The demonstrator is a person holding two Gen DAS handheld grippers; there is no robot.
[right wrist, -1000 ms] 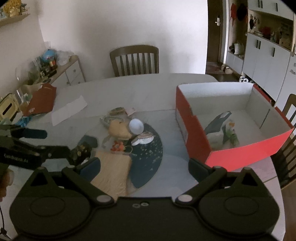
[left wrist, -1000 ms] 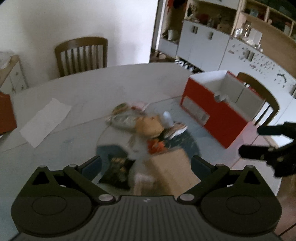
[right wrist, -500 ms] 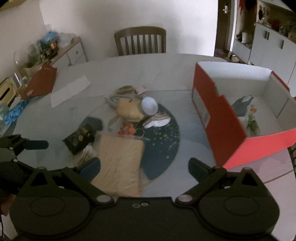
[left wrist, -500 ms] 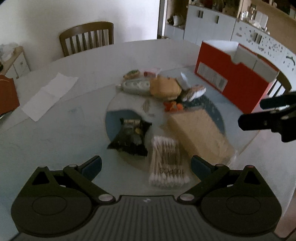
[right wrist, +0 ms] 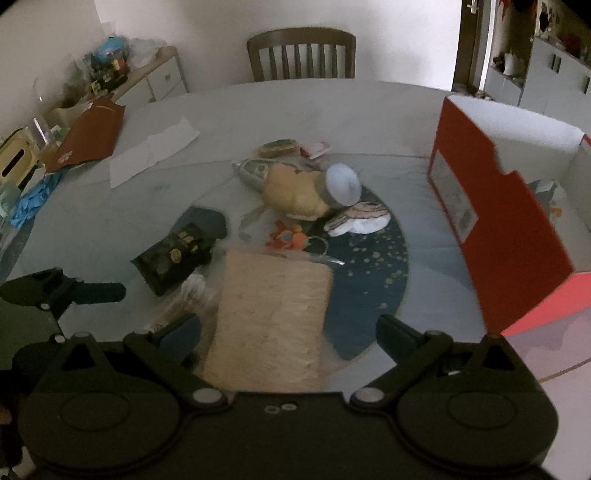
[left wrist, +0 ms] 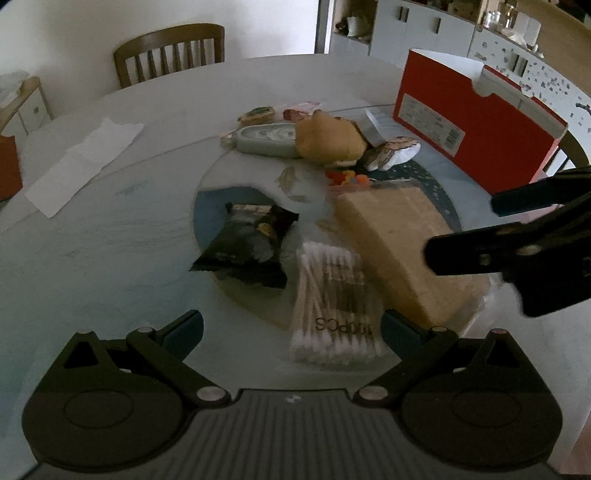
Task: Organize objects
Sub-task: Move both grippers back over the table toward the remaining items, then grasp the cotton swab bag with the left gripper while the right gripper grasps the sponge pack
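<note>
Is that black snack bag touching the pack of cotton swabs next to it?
Cannot tell. In the left wrist view the black snack bag and the cotton swab pack lie side by side, their near corners meeting in shadow, with no clear gap or contact.

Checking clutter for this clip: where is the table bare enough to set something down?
Bare: between white paper and black snack packet; also between far chair and the pile. Crowded: the centre, around yellow plush, cotton swabs and tan block.

Likely home dining room, round table [right wrist: 369, 110], wooden chair [right wrist: 301, 51], cabinets [left wrist: 424, 22]
</note>
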